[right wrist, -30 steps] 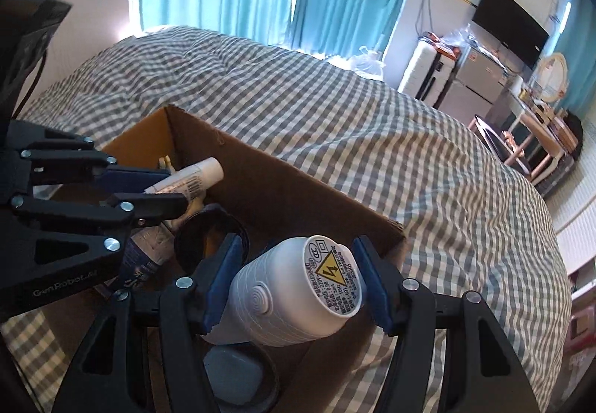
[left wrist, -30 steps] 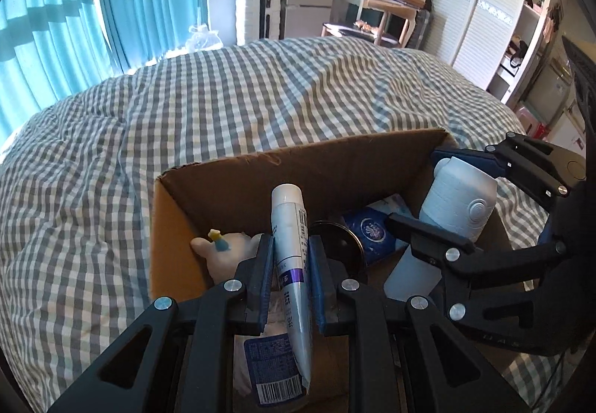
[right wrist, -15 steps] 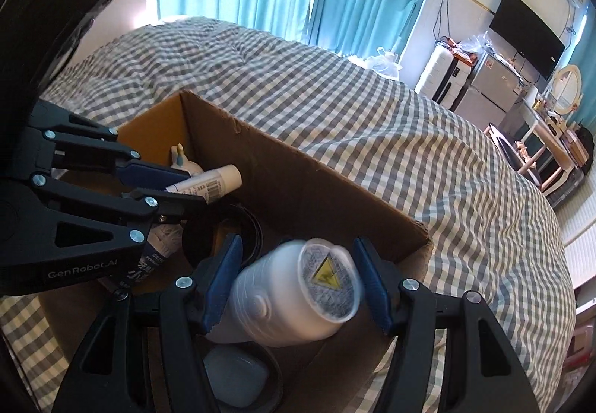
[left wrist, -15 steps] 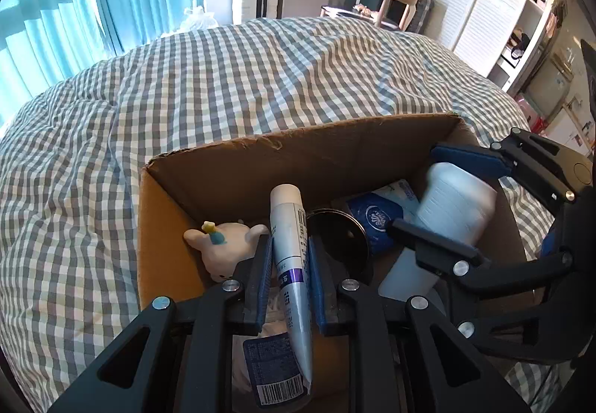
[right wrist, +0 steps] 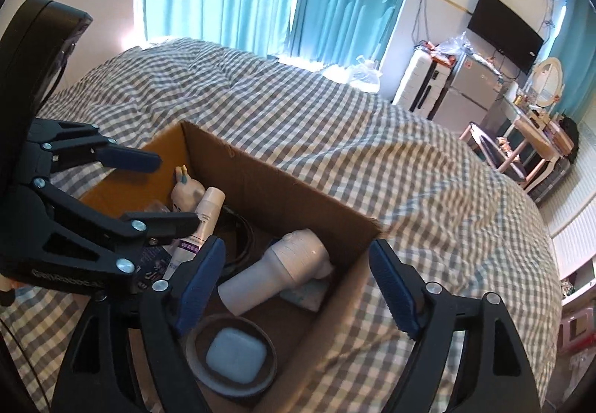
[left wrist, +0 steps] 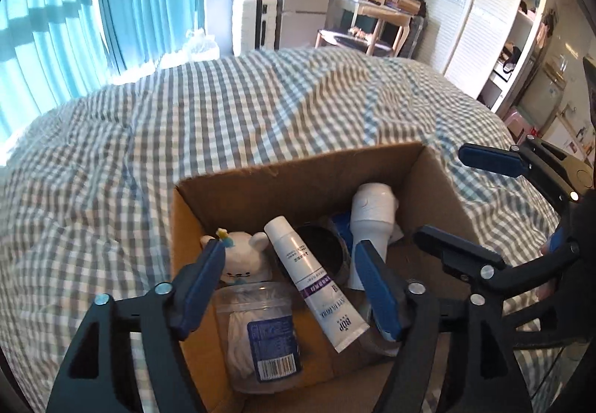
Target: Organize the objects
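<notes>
An open cardboard box sits on a checked bed. Inside lie a white tube, a white bottle, a small white plush toy, a clear tub with a blue label and a dark dish holding a pale blue case. My left gripper is open and empty above the tube. My right gripper is open and empty above the bottle.
The grey-white checked bedcover spreads around the box. Blue curtains, a white suitcase and a small fridge, a dressing table and white wardrobes stand beyond the bed.
Both grippers opened. The tube dropped from the left one and the bottle from the right one; both now lie in the box. Both grippers pulled back and up.
</notes>
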Motion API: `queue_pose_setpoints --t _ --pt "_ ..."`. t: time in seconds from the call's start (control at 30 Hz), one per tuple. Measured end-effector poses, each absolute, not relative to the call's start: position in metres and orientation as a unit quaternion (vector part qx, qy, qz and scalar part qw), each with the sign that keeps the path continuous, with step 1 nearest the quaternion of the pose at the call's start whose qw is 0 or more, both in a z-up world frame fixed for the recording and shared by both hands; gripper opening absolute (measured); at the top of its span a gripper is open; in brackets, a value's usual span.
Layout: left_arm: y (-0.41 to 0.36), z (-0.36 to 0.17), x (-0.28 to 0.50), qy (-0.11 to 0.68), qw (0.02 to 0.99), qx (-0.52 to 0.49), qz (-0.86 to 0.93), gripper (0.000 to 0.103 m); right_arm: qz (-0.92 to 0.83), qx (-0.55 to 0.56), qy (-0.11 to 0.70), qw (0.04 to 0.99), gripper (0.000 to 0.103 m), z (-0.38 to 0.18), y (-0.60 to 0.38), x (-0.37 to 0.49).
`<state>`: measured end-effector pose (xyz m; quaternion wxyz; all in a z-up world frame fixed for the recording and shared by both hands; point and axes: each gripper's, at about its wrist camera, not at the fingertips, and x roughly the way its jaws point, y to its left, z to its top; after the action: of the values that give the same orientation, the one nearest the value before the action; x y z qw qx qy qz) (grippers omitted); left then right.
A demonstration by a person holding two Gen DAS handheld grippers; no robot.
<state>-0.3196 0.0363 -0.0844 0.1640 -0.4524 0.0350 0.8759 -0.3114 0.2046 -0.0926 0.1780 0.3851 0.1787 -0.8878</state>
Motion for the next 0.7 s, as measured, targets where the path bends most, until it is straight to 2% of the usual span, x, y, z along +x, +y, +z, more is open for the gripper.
queue_pose_setpoints --t 0.4,0.47,0.7 --pt "0.016 -0.012 -0.269 0.047 0.133 -0.388 0.911 0.078 -0.919 0.332 0.172 0.127 0.09 -0.022 0.218 -0.263" --pt "0.016 0.002 -0.26 0.05 0.126 -0.373 0.918 0.089 -0.925 0.318 0.169 0.119 0.092 -0.008 0.22 -0.252" --pt "0.008 0.051 -0.209 0.063 0.107 -0.317 0.94 0.092 -0.943 0.278 0.154 0.099 0.095 0.04 0.223 -0.202"
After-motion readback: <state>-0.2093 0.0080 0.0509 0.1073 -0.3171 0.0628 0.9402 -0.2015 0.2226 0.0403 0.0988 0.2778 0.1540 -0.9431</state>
